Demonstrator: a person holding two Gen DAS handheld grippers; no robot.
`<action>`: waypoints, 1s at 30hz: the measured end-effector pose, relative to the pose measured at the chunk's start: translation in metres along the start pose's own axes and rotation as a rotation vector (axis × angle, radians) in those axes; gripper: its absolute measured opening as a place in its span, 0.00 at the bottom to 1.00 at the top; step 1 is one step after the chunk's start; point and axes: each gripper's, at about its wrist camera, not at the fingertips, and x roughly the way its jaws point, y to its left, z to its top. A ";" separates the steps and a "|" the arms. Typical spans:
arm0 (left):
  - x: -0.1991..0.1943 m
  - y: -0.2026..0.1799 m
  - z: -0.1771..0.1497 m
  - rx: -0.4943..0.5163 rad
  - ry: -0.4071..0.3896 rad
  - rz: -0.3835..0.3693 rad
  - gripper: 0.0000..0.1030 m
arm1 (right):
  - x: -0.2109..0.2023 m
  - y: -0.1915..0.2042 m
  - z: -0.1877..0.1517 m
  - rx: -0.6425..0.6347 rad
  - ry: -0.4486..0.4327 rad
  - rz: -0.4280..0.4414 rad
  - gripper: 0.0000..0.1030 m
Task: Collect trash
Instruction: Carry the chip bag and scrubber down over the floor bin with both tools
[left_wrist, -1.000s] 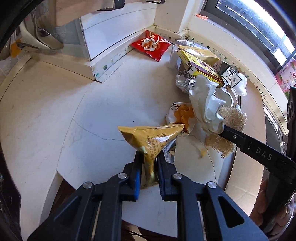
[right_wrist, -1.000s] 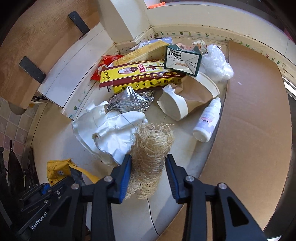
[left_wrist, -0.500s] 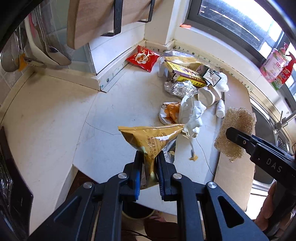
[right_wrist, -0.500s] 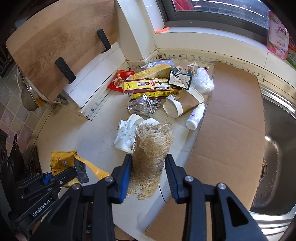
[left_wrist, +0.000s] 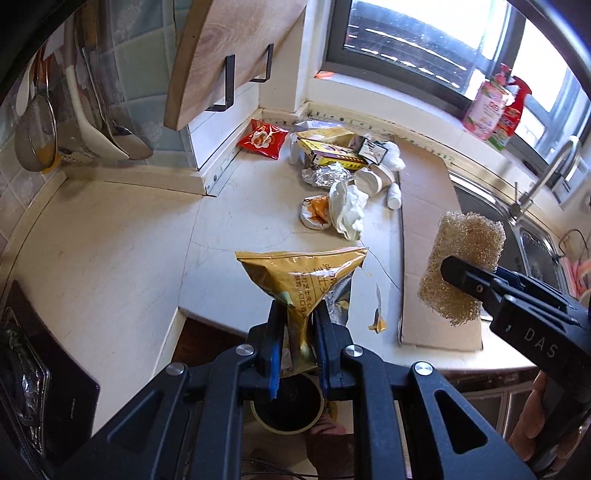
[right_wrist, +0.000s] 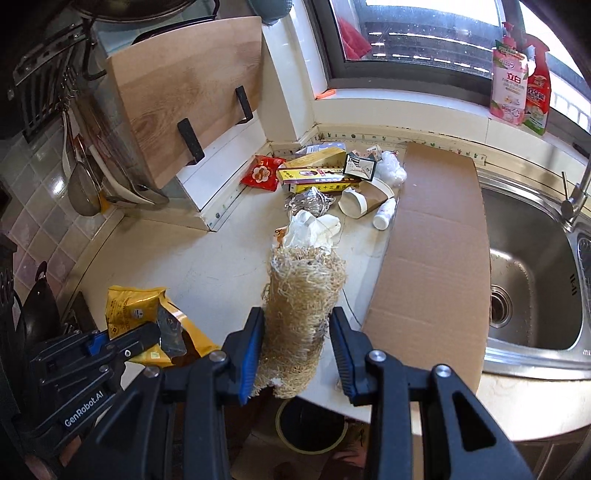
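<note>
My left gripper (left_wrist: 297, 325) is shut on a yellow snack bag (left_wrist: 306, 271), held above the counter's front edge. My right gripper (right_wrist: 297, 345) is shut on a tan loofah sponge (right_wrist: 301, 299), also lifted; the sponge shows in the left wrist view (left_wrist: 461, 258). A round bin (right_wrist: 312, 424) with a dark opening stands on the floor just below both grippers, also in the left wrist view (left_wrist: 288, 406). More trash lies at the counter's back corner: a red packet (left_wrist: 263, 138), a yellow box (left_wrist: 332, 157), crumpled foil (left_wrist: 325, 175), white tissue (left_wrist: 345, 208), a paper cup (right_wrist: 356, 203), a small white bottle (right_wrist: 384, 214).
A flat cardboard sheet (right_wrist: 432, 240) lies on the counter beside the steel sink (right_wrist: 532, 280). A wooden cutting board (right_wrist: 184, 96) hangs at the left with utensils (left_wrist: 107, 122). Cleaning bottles (right_wrist: 517, 81) stand on the window sill.
Both grippers have drawn back and up from the trash pile toward the counter's front edge, carrying the bag and the sponge. The floor bin has come into view below.
</note>
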 end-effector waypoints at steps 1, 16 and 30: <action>-0.005 0.002 -0.006 0.008 -0.003 -0.011 0.13 | -0.005 0.005 -0.007 0.002 -0.002 -0.009 0.36; -0.037 0.016 -0.104 0.178 0.050 -0.149 0.13 | -0.046 0.053 -0.124 0.075 0.042 -0.109 0.36; 0.029 0.037 -0.157 0.056 0.176 -0.174 0.13 | 0.024 0.035 -0.182 0.062 0.199 -0.020 0.36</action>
